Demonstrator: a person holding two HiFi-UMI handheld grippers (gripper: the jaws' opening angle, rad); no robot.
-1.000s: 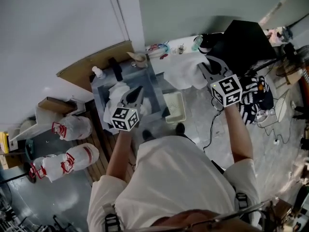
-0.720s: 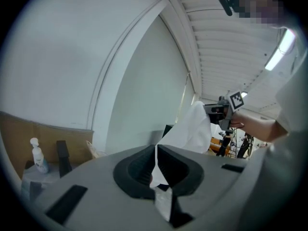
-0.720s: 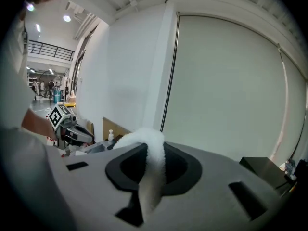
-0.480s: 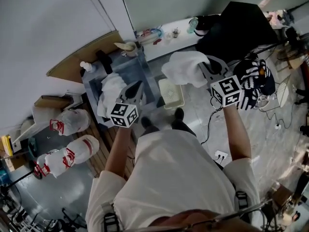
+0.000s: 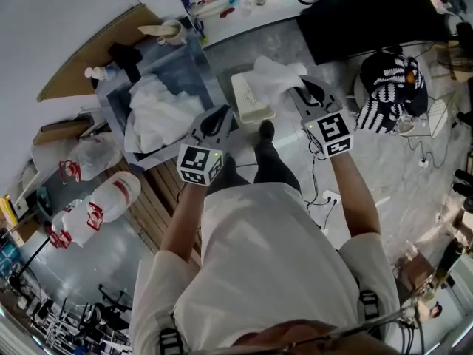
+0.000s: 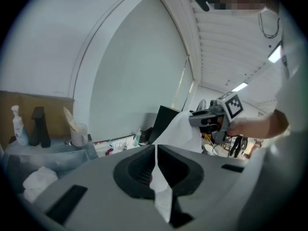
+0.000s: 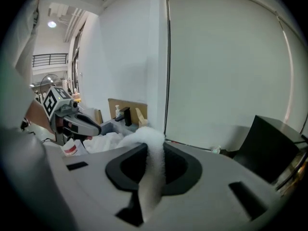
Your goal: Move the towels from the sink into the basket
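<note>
My right gripper (image 5: 301, 93) pinches a fluffy white towel (image 5: 275, 78) just above the white plastic basket (image 5: 250, 108). My left gripper (image 5: 213, 124), beside the basket, is clamped on a thin white cloth strip (image 6: 162, 196). I judge most of the job is left: crumpled white towels (image 5: 159, 113) fill the grey sink (image 5: 177, 61) left of the basket.

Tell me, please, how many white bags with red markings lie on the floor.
2. The upper bag lies just left of the sink; the lower bag lies below it in the head view, beside the wooden slats. Others may be hidden out of frame.
</note>
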